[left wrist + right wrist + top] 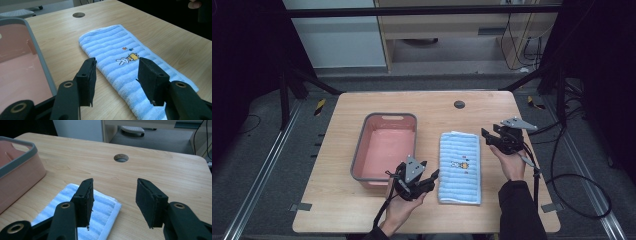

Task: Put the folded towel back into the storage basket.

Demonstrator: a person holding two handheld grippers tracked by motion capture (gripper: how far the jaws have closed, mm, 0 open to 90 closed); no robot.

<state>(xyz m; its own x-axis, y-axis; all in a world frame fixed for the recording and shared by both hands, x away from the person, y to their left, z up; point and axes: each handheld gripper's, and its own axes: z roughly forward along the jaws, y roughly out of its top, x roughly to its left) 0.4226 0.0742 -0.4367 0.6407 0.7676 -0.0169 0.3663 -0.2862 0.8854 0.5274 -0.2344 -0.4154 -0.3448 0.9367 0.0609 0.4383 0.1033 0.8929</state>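
The left gripper (432,176) is seen nearest the camera in the high view, held in a hand (404,204) low over the near part of the table (337,200), between the tub (362,145) and the towel (460,167). Its jaws are spread wide and nothing is held between them. In the left gripper view the same gripper (116,72) is pointed across the towel (125,65); the near left edge of the cloth is framed between the two jaws, but no contact can be made out.

The towel is laid flat on the table just right of the tub, folded into a long strip, light blue with paler stripes. A small rabbit picture (122,60) is stitched near its middle. The tub's grey rim (40,57) and pink inside are seen just beside the left jaw.

The right gripper (486,137) is held in the other hand (511,165) at the towel's far right corner, near it but apart. Its jaws are likewise parted and empty. In the right gripper view this gripper (115,195) is aimed over the far end of the towel (102,207), whose corner is partly covered by the left-hand jaw. Beyond it a round hole (121,157) is set in the table, and the tub (17,170) stands to the left. No object lies between either gripper and the towel.
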